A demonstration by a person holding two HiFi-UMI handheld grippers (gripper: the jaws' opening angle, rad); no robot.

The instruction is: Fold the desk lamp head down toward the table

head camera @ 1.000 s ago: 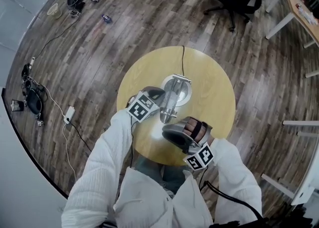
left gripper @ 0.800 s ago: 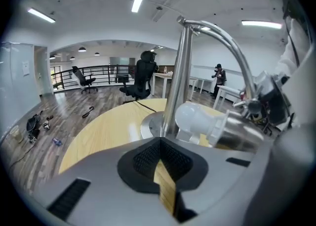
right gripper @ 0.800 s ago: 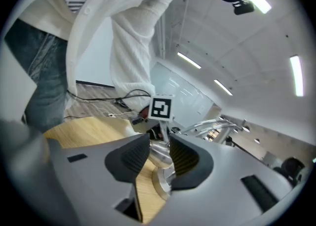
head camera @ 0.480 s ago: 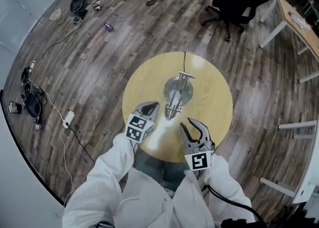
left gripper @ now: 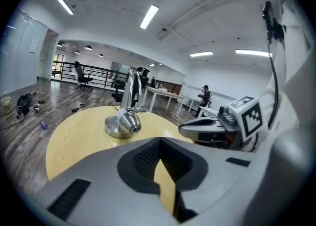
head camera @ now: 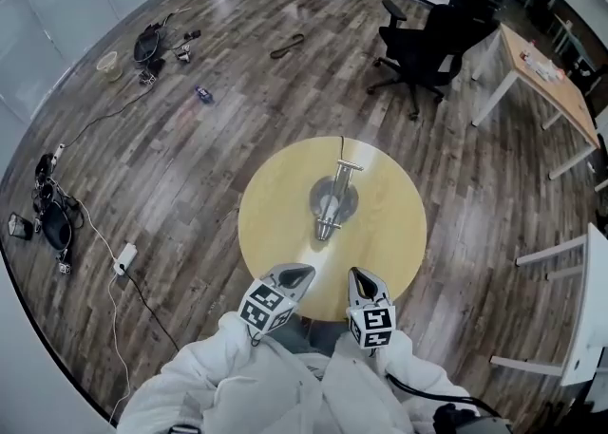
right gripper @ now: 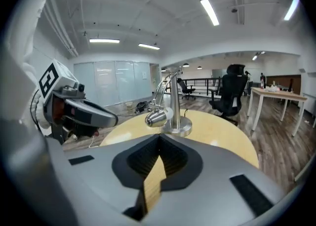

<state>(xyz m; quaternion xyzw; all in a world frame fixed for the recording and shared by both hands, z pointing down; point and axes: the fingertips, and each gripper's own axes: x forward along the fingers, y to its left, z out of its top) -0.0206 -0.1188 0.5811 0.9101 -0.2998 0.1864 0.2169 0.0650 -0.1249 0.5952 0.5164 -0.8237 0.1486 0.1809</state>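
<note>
Since the lamp (head camera: 332,202) at the middle of the round worktop (head camera: 271,204) already has its head (head camera: 326,228) tipped low, just beside its base, the fold looks done. What remains, I judge, is a clean retreat. Both claws hover at the near edge, well apart from the lamp: the left claw (head camera: 296,275) is closed on nothing, and the right claw (head camera: 360,277) has just been closing, its jaws together with nothing between them. Best to draw back level and clear of the cord (head camera: 343,149) — no nudge to the head
</note>
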